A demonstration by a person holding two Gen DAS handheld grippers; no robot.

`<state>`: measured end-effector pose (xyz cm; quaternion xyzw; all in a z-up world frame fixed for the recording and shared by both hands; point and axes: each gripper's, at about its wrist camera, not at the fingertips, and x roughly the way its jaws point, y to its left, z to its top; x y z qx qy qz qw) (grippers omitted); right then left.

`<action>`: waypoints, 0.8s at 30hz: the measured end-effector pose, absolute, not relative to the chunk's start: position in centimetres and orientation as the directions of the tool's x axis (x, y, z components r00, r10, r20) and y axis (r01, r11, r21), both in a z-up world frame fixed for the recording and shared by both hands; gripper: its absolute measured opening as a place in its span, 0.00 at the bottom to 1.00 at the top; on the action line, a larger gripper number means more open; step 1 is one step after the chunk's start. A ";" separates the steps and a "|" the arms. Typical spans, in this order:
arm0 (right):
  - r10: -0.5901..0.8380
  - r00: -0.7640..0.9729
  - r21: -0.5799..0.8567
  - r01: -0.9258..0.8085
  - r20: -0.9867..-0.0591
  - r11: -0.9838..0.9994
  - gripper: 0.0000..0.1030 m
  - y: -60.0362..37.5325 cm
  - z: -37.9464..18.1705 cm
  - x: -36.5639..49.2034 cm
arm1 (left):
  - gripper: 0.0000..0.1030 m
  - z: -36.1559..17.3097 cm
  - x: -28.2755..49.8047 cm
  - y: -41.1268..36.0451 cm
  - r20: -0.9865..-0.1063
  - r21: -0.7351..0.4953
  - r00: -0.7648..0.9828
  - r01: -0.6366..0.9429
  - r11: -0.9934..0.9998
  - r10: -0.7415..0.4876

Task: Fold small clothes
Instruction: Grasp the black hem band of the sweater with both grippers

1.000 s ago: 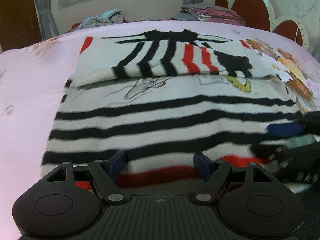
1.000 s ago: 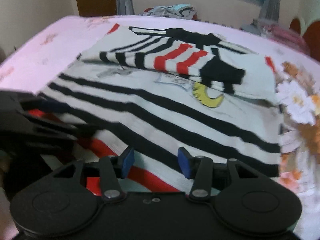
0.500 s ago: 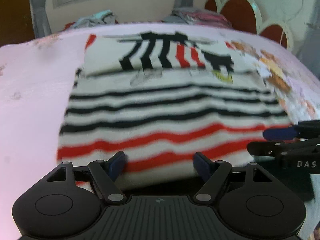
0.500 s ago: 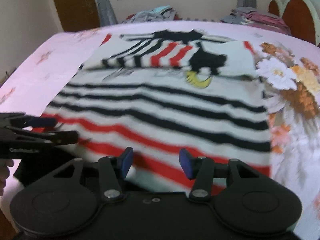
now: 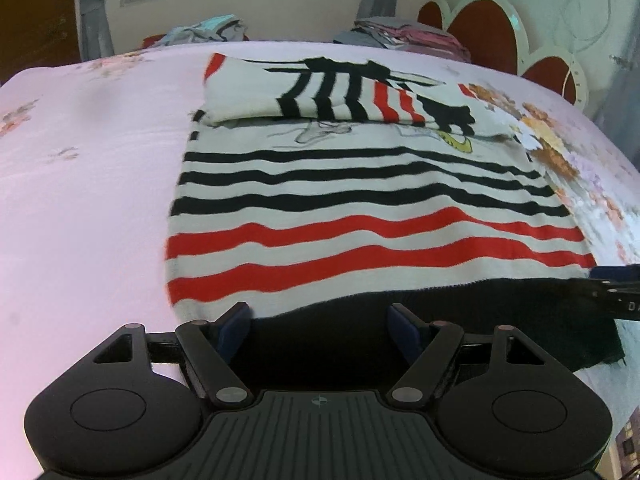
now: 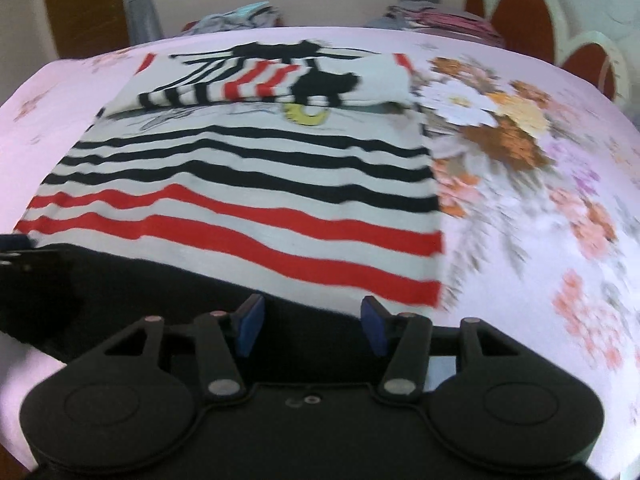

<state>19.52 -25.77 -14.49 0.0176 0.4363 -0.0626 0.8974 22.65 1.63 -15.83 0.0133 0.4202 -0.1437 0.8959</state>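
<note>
At the bottom of the left view, the left gripper (image 5: 318,330) was seen with fingers wide apart, nothing held between them, above the black hem of the sweater (image 5: 360,200). The right gripper (image 6: 312,326) was also open; its jaws had just been opening, with nothing gripped. The striped sweater was spread across the middle of the pink bed (image 5: 80,160), sleeves folded at its far end. Piles of clothes (image 5: 400,34) were seen at the upper edge.

Right-wrist view motion-blurred: floral print on bedsheet (image 6: 520,168) smeared. Sweater (image 5: 360,216) near hem partly hidden behind both gripper bodies. Right gripper (image 5: 616,292) cut off by frame edge in left-wrist view. Far clothes piles (image 5: 404,36) too small to ID.
</note>
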 end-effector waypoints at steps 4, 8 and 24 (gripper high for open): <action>-0.138 0.612 -0.033 0.179 -0.779 0.983 0.57 -26.4 -14.1 18.3 | 0.72 -15.5 22.2 3.4 -0.750 -0.100 0.617 0.250 0.963 -0.239; -0.149 0.602 -0.001 0.238 -0.785 0.971 0.58 -27.5 -14.1 17.4 | 0.72 -15.6 21.7 5.6 -0.763 -0.143 0.596 0.223 0.964 -0.251; -0.048 0.578 0.151 0.292 -0.814 0.944 0.37 -28.3 -15.8 16.0 | 0.36 -17.7 21.2 7.4 -0.756 -0.391 0.499 0.175 0.904 -0.424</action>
